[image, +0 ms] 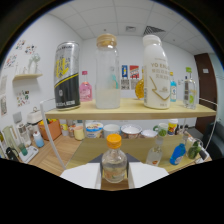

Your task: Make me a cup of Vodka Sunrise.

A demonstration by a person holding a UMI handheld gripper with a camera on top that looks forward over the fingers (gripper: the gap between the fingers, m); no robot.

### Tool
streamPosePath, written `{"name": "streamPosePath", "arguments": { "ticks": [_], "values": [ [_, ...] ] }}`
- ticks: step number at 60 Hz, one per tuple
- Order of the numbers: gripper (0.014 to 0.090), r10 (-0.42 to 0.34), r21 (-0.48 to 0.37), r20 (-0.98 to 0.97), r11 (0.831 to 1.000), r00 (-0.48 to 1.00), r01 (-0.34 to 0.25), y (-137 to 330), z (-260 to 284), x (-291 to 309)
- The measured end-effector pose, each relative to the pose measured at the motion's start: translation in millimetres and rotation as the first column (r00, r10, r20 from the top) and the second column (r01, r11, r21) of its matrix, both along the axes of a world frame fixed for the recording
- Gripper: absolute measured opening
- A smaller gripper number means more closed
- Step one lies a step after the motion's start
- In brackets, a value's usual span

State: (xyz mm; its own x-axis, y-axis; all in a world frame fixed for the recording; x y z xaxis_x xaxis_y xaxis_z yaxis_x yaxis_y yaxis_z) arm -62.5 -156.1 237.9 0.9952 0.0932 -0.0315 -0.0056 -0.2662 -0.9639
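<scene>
A small clear bottle [114,162] with a yellow cap stands upright between the two white fingers [114,176] of the gripper. Each finger lies close against a side of the bottle, but whether they press on it or leave a gap cannot be told from this view. The bottle holds clear liquid, and its base sits over a brown surface seen just between the fingers.

Beyond the bottle runs a wooden shelf [127,110] set on a white wire frame. On its top board stand, side by side, a black and silver can [67,76] with yellow print, a clear glass bottle [107,72] with a cork-coloured lid and pale liquid low inside, and a tall white bottle [156,72] with gold lettering. A pink bottle [86,87] stands behind, between the can and the glass bottle. A small clear bottle [189,91] stands near the far end of the board.

Under the top board, a row of bowls and tubs [112,131] lines the back of the table [90,147]. A blue bottle [177,154] and a green object [194,149] lie on the table, beside the right finger.
</scene>
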Motion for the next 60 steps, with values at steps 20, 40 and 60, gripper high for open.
{"name": "streamPosePath", "arguments": {
  "ticks": [20, 40, 60],
  "values": [
    [0.0358, -0.004, -0.078, -0.044, 0.997, 0.999, 0.001, -57.6, -57.8, -6.5],
    [0.0357, -0.089, -0.225, -0.029, 0.971, 0.996, 0.080, -42.9, -175.2, -3.7],
    [0.0358, -0.088, -0.311, 0.016, 0.946, 0.996, 0.089, -35.0, -218.4, -12.9]
  ]
}}
